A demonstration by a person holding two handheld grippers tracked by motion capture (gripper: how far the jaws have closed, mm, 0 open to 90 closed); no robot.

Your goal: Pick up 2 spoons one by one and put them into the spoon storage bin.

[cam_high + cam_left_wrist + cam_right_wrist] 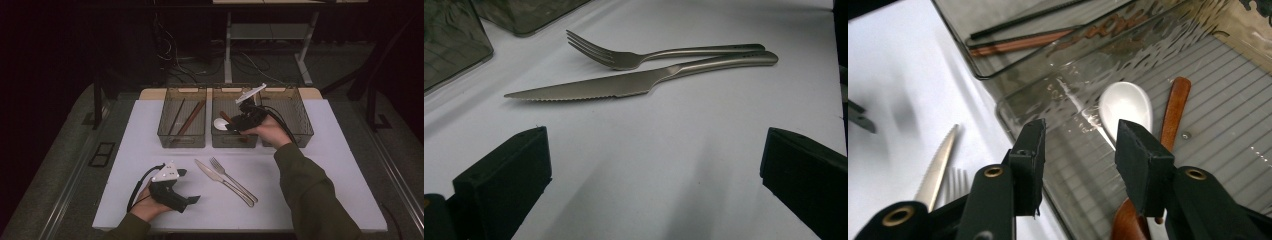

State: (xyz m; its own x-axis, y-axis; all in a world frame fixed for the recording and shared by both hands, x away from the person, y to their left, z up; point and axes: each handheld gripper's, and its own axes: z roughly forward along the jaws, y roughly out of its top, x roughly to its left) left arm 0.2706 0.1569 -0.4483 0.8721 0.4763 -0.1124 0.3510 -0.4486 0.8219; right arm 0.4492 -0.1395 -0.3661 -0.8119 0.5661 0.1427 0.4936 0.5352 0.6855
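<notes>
- The white table (330,170) lies bare right of the fork (232,177) and knife (220,176), giving open passage toward the right edge.
- Fork and knife lie side by side mid-table, crossing the path between the left gripper (187,186) and the bins.
- Three clear bins stand in a row at the far side; their walls block any level approach.
- The middle bin (235,141) holds a white spoon (1126,106) and a wooden spoon (1175,107), with the right gripper (1079,150) above its near wall.
- The left bin (182,140) holds chopsticks (190,119); the right bin (297,117) looks free inside.
</notes>
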